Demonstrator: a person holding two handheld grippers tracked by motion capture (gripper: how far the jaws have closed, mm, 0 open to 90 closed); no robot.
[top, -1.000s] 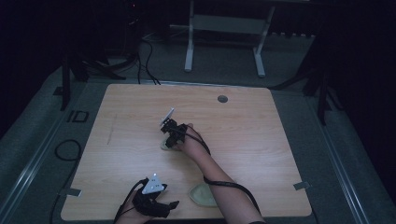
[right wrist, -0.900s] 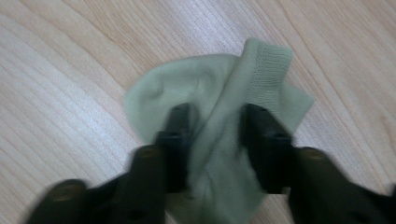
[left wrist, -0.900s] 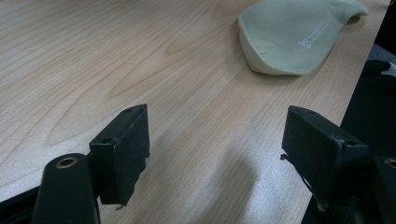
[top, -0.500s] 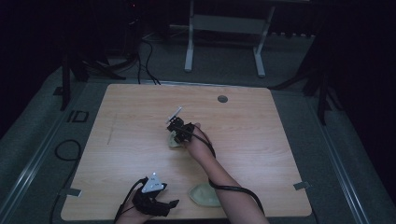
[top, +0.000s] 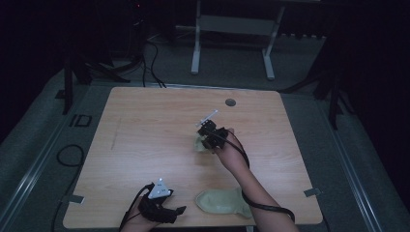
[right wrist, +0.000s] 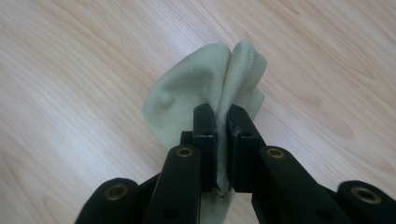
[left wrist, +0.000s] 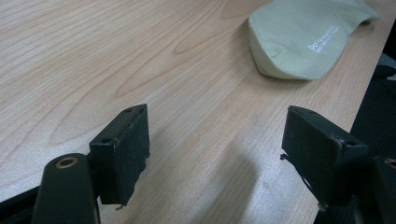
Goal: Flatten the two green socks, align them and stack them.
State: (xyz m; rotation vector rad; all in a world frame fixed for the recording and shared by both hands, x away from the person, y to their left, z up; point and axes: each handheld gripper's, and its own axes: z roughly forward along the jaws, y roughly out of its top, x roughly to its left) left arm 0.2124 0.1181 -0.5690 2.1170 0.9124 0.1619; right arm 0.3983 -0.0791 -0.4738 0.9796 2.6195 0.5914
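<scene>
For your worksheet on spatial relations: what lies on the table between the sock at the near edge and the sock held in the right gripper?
Bare wood; the high view shows only tabletop between the near sock and the held sock.

This looks like a lab or recording studio set up for data collection. A plain light wooden table (top: 145, 145) with a round grey cable grommet (top: 230, 102) stands alone on grey carpeted flooring (top: 43, 145) in a darkened room. Black cables (top: 150, 58) trail across the floor, and a white metal stand frame (top: 232, 43) and black tripod legs (top: 72, 77) ring the table.
</scene>
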